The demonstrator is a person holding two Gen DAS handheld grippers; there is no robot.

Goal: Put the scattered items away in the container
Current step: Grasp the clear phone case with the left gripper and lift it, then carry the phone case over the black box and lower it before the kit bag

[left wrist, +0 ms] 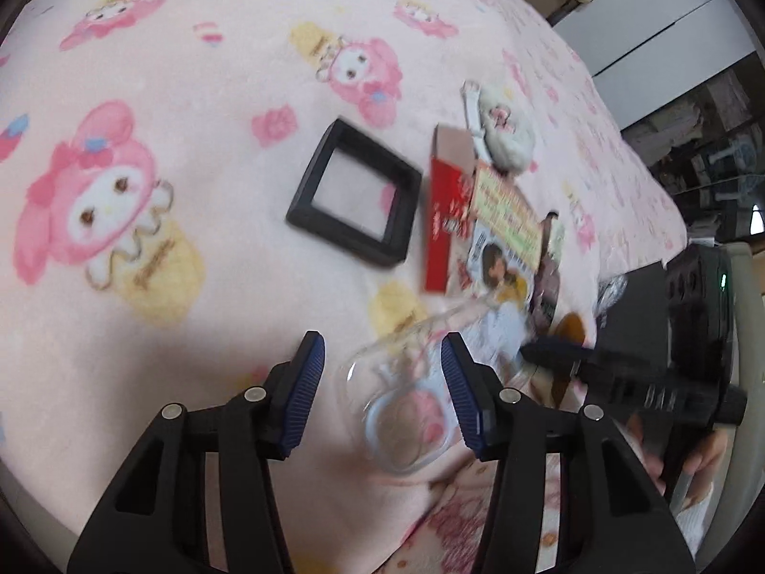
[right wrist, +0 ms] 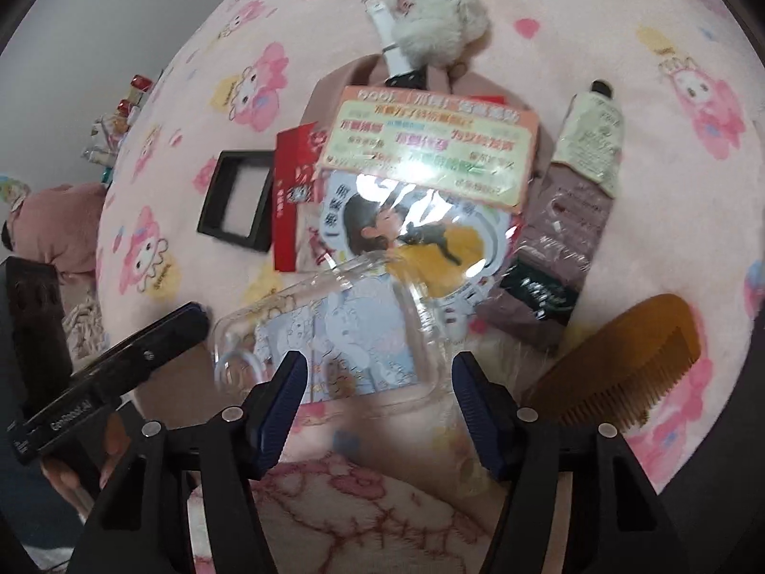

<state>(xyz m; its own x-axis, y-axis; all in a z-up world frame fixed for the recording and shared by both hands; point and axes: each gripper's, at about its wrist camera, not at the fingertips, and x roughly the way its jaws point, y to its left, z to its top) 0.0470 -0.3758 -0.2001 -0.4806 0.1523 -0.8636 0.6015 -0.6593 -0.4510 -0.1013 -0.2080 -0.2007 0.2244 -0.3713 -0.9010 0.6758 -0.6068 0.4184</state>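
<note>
Left wrist view: the left claw stands parted over a pink cartoon-print fleece blanket, its blue ribbed pads either side of a clear plastic case without visibly pressing it. Beyond lie one black square frame-like box, one red carton, one printed card with a drawn figure and one white fluffy toy; their writing is too blurred to read. The right claw enters from the right.

Right wrist view: the right claw hangs released, the clear plastic case just ahead of its pads. One brown wooden comb lies right, beside one mauve-and-cream tube. An orange label carries coloured characters, unreadable. No container can be told apart.
</note>
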